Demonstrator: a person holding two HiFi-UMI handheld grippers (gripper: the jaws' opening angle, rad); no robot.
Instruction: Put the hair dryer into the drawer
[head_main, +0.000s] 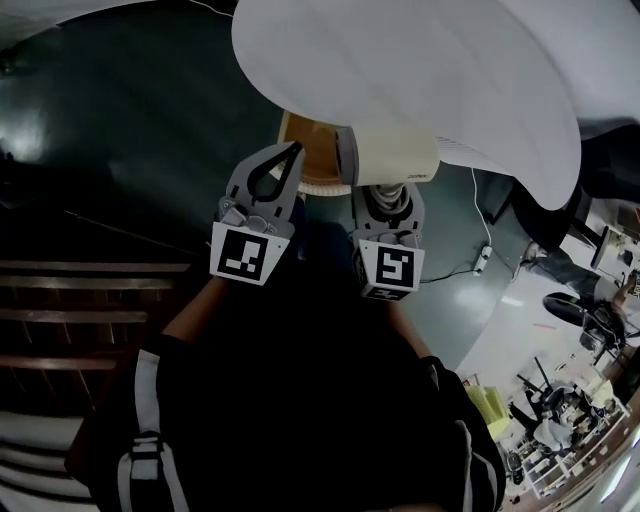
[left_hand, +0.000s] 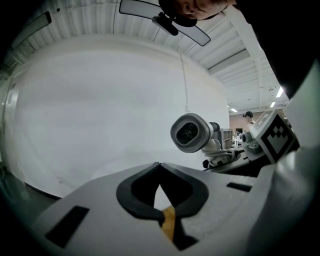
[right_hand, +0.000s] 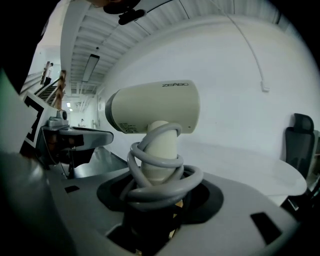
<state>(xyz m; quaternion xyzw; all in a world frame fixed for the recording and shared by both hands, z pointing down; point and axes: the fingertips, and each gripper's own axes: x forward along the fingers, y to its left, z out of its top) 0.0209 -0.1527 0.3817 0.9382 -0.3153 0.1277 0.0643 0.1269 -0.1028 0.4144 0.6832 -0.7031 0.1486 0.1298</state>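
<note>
Right gripper clamped on hair dryer handle, near table edge. Left gripper also near table, jaws together, empty. Likely risk: loose cord coil slips, snags drawer.

lower handle of the hair dryer is hidden under its coiled cord inside the right gripper; in the head view the white table covers its top

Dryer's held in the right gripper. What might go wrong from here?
1. The right gripper clamps the hair dryer by its handle over loose cord loops, so it may slip or twist.
2. The dryer's body stands high above the jaws and appears close to the white table edge, so it might bump it.
</note>
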